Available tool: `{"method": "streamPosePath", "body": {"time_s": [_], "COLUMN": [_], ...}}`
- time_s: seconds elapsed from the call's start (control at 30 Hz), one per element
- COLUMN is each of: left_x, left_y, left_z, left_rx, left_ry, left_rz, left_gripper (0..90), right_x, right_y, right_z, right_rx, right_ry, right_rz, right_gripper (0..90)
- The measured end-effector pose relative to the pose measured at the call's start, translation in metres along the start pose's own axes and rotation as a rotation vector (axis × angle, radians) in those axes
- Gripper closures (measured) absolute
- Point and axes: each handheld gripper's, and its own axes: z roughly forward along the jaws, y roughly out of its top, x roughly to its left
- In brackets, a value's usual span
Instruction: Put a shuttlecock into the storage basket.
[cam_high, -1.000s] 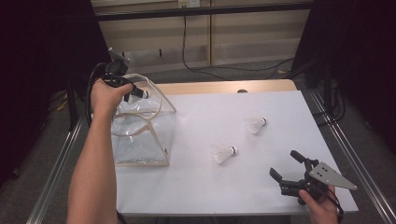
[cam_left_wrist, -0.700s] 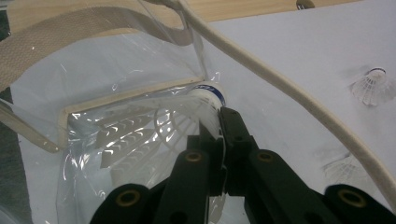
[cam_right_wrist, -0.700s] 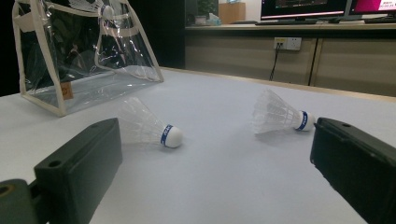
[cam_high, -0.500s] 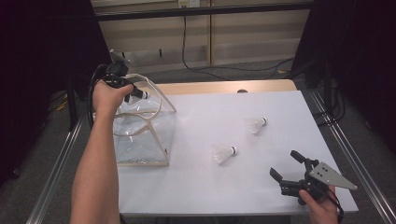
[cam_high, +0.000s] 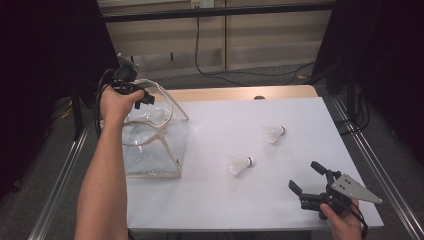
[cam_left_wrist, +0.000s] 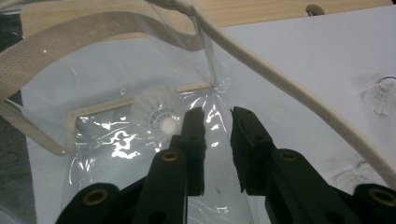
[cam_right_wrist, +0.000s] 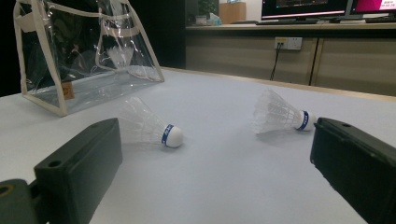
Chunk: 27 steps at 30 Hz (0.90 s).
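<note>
High view shows a big white desk (cam_high: 215, 200). On its left side stands a clear plastic bag (cam_high: 150, 145) with cream edges. The left claw (cam_high: 142, 97) hangs over the bag's open top. Its jaws have just been opening and now stand a little apart, with nothing between them. One white shuttlecock (cam_left_wrist: 159, 114) lies inside the bag, below that claw. The right claw (cam_high: 307, 180) rests at the near right corner, jaws wide and holding nothing. Two more shuttlecocks lie on the desk, one in the middle (cam_high: 239, 164) and one farther right (cam_high: 273, 133).
</note>
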Motion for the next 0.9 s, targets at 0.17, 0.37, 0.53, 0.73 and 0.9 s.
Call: {"method": "streamPosePath", "body": {"time_s": [0.17,0.37,0.53,0.73,0.9], "left_x": [-0.002,-0.007,-0.012,-0.021,-0.032], "left_y": [-0.001,-0.002,-0.002,-0.002,-0.001], "left_z": [-0.005,-0.012,-0.018,-0.024,-0.027], "left_rx": [-0.015,-0.029,-0.04,-0.065,-0.066], "left_ry": [-0.025,-0.063,-0.092,-0.13,-0.162], "left_rz": [-0.004,-0.001,0.008,0.017,0.046], "left_gripper": [71.0,66.1,62.2,56.0,51.9], "right_x": [0.0,0.0,0.0,0.0,-0.001], "right_y": [0.0,0.0,0.0,0.0,0.0], "right_z": [0.0,0.0,0.0,0.0,-0.001], "right_rx": [0.0,0.0,-0.002,-0.002,0.001], "right_ry": [-0.001,-0.001,-0.003,-0.002,-0.002], "right_rz": [0.001,-0.002,-0.003,-0.002,-0.005], "right_gripper": [2.0,2.0,2.0,2.0,2.0]}}
